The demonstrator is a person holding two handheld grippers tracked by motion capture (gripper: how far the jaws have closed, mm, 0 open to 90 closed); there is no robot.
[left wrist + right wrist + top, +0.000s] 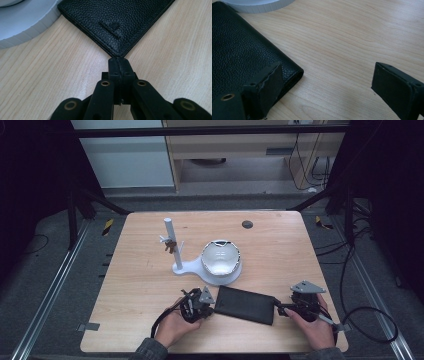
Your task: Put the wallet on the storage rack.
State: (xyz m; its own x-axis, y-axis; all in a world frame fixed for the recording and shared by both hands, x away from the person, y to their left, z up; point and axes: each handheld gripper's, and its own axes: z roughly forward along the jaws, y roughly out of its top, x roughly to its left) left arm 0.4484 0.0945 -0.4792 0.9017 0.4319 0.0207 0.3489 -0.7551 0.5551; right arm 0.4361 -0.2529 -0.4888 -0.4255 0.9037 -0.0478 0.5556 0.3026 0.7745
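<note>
On the wooden table [150, 275], from the left: a white stand [172, 251] with an upright post, small items hanging on its pegs, too small to identify. Just beside it to the right, a white bowl-shaped object [220, 256] sits on the same white base.

Nearer the person, the left gripper [212, 304] lies low over the table. Its jaws are clenched together, nothing between them, the tips right at one corner of the black wallet [117, 22]; contact cannot be confirmed.

The wallet lies flat on the table in front of the white base, between the two grippers. Its surface is grained black leather with a small embossed mark [111, 28] near the corner; the mark is too blurred to read.

At the right, the right gripper [324, 82] stands released, jaws wide apart. One jaw sits above the wallet's near corner; the other stands well apart over bare wood. The pads do not press on the wallet.
</note>
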